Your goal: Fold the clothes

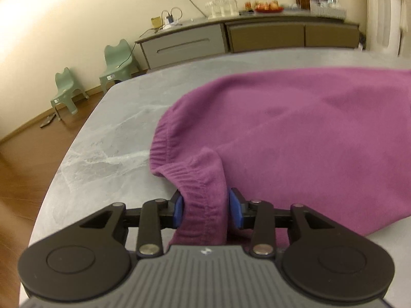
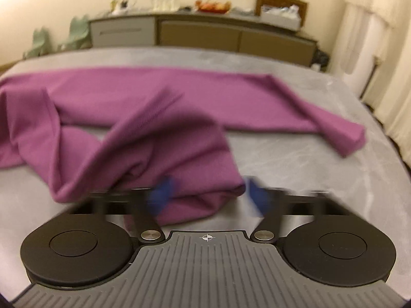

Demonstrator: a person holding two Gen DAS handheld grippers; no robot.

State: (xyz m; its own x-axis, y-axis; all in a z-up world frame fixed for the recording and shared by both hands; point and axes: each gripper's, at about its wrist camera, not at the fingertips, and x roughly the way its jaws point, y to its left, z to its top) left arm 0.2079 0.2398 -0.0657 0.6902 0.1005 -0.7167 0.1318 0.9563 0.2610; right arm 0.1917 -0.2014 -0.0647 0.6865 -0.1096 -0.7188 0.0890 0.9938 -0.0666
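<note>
Purple trousers (image 1: pixel 295 133) lie spread on a grey marble-patterned table (image 1: pixel 108 138), their gathered waistband pinched between the blue pads of the left gripper (image 1: pixel 206 209) — its jaws closed tight on the cloth. The right gripper (image 2: pixel 205 195), blurred, has a bunched trouser leg between its pads, though whether it grips is unclear. Beyond the table stand two green stools (image 1: pixel 90 82) and a long sideboard (image 1: pixel 244 36) — against the far wall.

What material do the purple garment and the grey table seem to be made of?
Purple garment: soft matte knit, probably fleece or cotton jersey; it drapes, with a gathered elastic band. Grey table: smooth, slightly glossy stone or stone-look slab, with white marble-like veins.
</note>
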